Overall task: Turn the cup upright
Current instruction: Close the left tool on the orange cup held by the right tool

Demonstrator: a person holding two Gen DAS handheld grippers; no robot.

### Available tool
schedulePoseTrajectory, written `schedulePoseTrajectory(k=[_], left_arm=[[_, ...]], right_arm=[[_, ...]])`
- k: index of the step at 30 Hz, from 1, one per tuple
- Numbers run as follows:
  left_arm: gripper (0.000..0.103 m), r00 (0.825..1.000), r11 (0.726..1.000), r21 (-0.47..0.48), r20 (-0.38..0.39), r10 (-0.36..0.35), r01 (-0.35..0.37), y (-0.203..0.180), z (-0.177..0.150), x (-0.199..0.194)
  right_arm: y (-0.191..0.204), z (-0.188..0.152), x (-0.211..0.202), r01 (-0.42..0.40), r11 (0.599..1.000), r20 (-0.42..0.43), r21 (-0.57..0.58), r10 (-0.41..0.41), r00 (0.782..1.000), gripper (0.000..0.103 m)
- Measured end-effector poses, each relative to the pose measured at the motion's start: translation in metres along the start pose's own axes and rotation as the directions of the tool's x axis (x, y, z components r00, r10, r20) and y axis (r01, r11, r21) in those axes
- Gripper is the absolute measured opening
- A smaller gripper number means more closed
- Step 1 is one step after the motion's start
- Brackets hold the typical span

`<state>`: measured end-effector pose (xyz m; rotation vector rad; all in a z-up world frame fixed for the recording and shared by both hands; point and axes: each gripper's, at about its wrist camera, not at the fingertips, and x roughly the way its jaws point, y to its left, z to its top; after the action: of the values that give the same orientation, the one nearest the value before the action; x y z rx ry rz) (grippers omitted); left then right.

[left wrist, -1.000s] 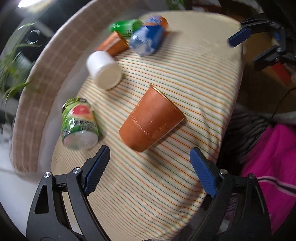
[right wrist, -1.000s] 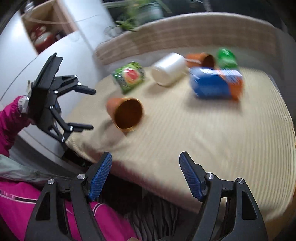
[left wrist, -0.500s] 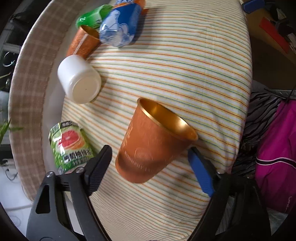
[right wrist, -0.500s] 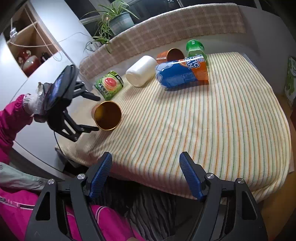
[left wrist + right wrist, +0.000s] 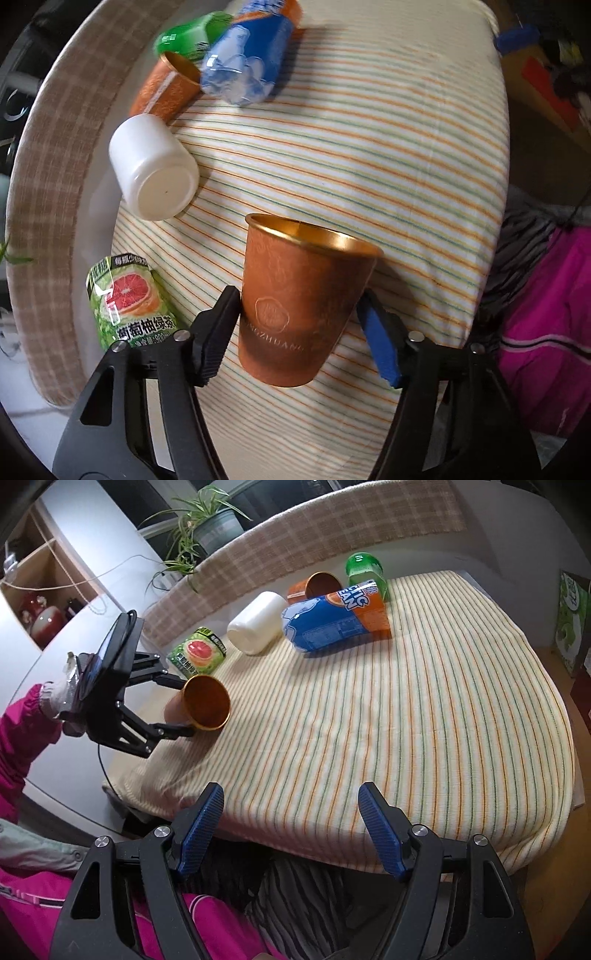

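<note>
The left gripper (image 5: 299,317) has its jaws around the lower body of the orange cup (image 5: 303,299), which lies tilted at the lower middle of the frame on the striped cloth (image 5: 388,155). The jaws seem to touch both walls. I would press gently, since the thin wall may dent, then turn the rim upward. The right gripper (image 5: 291,827) hangs apart and empty.

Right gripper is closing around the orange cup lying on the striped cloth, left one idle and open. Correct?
Sides are swapped. The left gripper brackets the orange cup on the striped cloth; the right gripper is idle and open, per the right wrist view.
</note>
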<state>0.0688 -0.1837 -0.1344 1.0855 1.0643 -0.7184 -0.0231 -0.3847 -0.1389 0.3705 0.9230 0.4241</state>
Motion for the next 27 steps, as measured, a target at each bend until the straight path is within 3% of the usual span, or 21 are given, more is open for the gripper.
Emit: schedulePoseTrajectory(k=[7, 13, 17, 21, 25, 27], left_arm=[[0.065, 0.989, 0.971, -0.217, 0.127, -0.076, 0.102, 0.022, -0.016, -0.003], [0.065, 0.954, 0.887, -0.402, 0.276, -0.117, 0.225, 0.043, -0.034, -0.011], [0.065, 0.904, 0.793, -0.509, 0.411, -0.117, 0.335, 0.051, -0.047, -0.013], [0.065, 0.848, 0.699, -0.588, 0.528, -0.05, 0.408, 0.055, -0.051, -0.011], [0.065, 0.81, 0.641, -0.649, 0.582, 0.073, 0.409, 0.055, -0.048, -0.009], [0.065, 0.804, 0.617, -0.669, 0.587, 0.096, 0.415, 0.054, -0.045, -0.004]], right_arm=[[0.014, 0.001, 0.006, -0.007, 1.0, -0.015, -0.025, 0.006, 1.0, 0.075], [0.019, 0.002, 0.01, -0.011, 1.0, -0.026, -0.027, 0.01, 1.0, 0.075], [0.023, 0.003, 0.015, -0.015, 1.0, -0.033, -0.027, 0.014, 0.999, 0.075], [0.027, 0.004, 0.018, -0.024, 0.999, -0.044, -0.025, 0.023, 0.999, 0.075], [0.028, 0.004, 0.02, -0.02, 0.999, -0.051, -0.025, 0.019, 0.999, 0.075], [0.028, 0.003, 0.021, -0.014, 1.0, -0.052, -0.019, 0.013, 0.999, 0.075]])
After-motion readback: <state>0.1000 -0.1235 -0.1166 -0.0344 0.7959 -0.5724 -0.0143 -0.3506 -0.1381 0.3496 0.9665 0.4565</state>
